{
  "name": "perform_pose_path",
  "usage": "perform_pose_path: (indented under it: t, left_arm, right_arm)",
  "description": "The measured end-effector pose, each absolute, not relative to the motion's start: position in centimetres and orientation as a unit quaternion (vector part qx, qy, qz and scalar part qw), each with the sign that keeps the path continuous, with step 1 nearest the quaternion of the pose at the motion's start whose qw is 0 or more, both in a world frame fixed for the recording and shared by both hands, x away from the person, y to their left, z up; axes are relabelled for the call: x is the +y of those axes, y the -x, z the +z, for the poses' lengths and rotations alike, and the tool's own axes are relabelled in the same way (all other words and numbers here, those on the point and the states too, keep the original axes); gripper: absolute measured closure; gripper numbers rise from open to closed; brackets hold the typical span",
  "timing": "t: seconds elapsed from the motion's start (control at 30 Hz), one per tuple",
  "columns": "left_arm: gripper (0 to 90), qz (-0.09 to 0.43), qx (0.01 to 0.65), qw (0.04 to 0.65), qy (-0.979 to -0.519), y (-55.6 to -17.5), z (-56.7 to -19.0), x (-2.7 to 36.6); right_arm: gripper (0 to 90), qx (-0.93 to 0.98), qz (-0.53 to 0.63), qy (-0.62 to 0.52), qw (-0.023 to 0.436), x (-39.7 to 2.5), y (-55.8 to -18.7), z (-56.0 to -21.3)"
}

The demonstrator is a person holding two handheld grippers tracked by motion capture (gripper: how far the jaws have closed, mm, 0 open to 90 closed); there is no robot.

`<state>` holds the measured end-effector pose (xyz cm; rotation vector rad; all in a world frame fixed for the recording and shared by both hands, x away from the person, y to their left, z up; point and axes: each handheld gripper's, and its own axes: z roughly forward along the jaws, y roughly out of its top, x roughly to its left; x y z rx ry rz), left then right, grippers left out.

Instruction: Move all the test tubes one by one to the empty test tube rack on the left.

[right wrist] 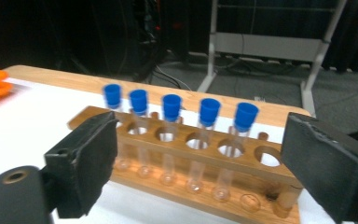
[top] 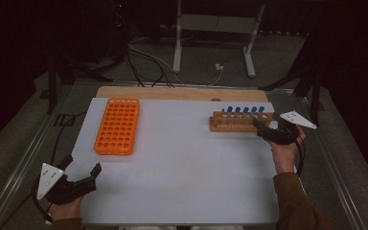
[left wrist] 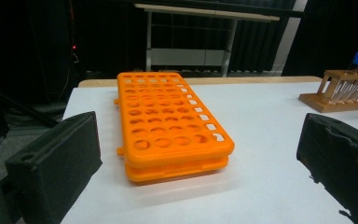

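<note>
Holding my right tool (right wrist: 200,163) wide open at the wooden rack (right wrist: 205,161), jaws flanking its five blue-capped tubes (right wrist: 171,135) without touching. My left tool (left wrist: 200,158) is also wide open, orange rack (left wrist: 170,123) just ahead on the desk (top: 182,167).

The room behind my table (top: 182,158) is dark, nearly black, while its white top is lit evenly from above. My orange rack (left wrist: 168,123) casts a soft shadow at its near end. The high view is dim and grainy. Over my right gripper (right wrist: 200,168) the blue-capped tubes (right wrist: 172,106) look slightly blurred, and its jaws at the edges are soft and out of focus
</note>
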<state>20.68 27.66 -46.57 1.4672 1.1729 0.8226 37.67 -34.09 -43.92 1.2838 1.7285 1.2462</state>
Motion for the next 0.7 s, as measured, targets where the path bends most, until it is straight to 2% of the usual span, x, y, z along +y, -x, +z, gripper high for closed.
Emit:
perform_pose_path:
  t: [0.1,0.43,0.5,0.7]
  left_arm:
    - [0.5,0.342,0.489,0.517,-0.613,-20.7,-46.6,27.6]
    - [0.5,0.34,0.49,0.518,-0.613,-20.7,-46.7,27.7]
    - [0.6,0.34,0.49,0.518,-0.613,-20.7,-46.7,27.7]
    - [0.5,0.339,0.491,0.52,-0.612,-20.7,-46.7,27.8]
  right_arm:
    - [20.1,0.659,0.466,-0.502,0.312,-34.5,-38.5,-44.4]
    - [57.7,0.653,0.439,-0.53,0.317,-34.7,-40.9,-45.7]
    - [62.4,0.653,0.43,-0.534,0.322,-34.6,-41.3,-45.9]
    - [65.4,0.641,0.426,-0.55,0.322,-34.6,-42.3,-46.9]
